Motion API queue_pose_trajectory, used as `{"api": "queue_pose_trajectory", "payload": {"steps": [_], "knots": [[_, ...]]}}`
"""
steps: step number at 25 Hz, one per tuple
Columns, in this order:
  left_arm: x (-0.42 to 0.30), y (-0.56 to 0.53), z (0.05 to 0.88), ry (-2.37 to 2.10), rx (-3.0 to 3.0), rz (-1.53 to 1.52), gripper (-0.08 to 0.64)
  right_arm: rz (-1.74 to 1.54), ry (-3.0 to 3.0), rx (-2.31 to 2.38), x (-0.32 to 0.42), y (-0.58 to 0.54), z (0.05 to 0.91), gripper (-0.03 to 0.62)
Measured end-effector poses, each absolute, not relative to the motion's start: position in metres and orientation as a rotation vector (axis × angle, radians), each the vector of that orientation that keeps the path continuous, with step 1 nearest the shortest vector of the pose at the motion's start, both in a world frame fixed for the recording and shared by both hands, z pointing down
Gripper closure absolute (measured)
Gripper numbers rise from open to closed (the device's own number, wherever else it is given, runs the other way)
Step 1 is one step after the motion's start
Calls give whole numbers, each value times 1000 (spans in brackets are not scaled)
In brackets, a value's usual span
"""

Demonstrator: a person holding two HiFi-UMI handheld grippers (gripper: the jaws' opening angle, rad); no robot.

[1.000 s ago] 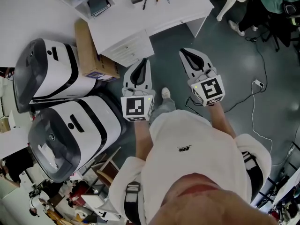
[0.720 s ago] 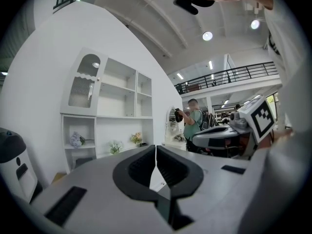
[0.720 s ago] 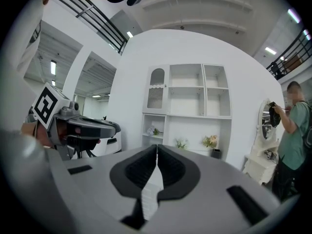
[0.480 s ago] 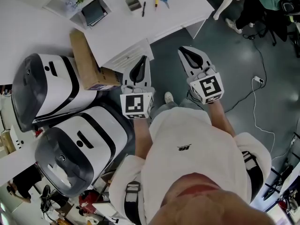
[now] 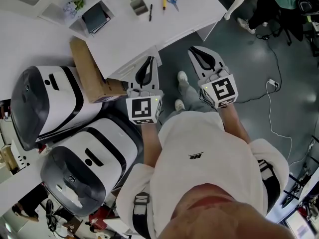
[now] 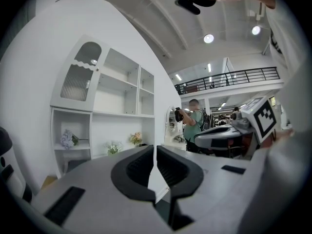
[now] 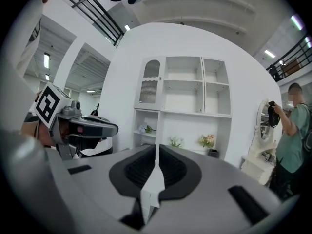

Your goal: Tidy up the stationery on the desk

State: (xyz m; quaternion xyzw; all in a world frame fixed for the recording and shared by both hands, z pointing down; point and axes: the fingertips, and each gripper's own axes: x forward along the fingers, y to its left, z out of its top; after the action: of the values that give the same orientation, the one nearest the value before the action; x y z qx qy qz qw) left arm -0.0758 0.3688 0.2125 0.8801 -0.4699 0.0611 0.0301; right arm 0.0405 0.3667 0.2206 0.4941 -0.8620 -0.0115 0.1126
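With left gripper [image 5: 148,62] and right gripper [image 5: 194,51] held short of the desk surface [image 5: 149,36], fingers pressed together on nothing, we judge that reaching the scissors [image 5: 173,0] and black pen [image 5: 150,12] without spreading them would shove both about; no legible writing, shirt logo [image 5: 196,156] too small.

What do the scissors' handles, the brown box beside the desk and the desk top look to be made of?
The scissors have blue handles, likely plastic; the blades are too small to judge. The box has flat, matte brown panels and looks like cardboard. The desk top is a smooth, even white, probably painted or laminated board; I cannot tell which.
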Motion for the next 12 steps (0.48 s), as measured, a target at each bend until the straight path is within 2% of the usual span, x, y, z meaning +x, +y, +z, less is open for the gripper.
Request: {"api": "queue_pose_trajectory", "payload": {"steps": [12], "knots": [[-63,287,223,-1429,2700,216,560,16,-2533,1431,49,283,233,574]]}}
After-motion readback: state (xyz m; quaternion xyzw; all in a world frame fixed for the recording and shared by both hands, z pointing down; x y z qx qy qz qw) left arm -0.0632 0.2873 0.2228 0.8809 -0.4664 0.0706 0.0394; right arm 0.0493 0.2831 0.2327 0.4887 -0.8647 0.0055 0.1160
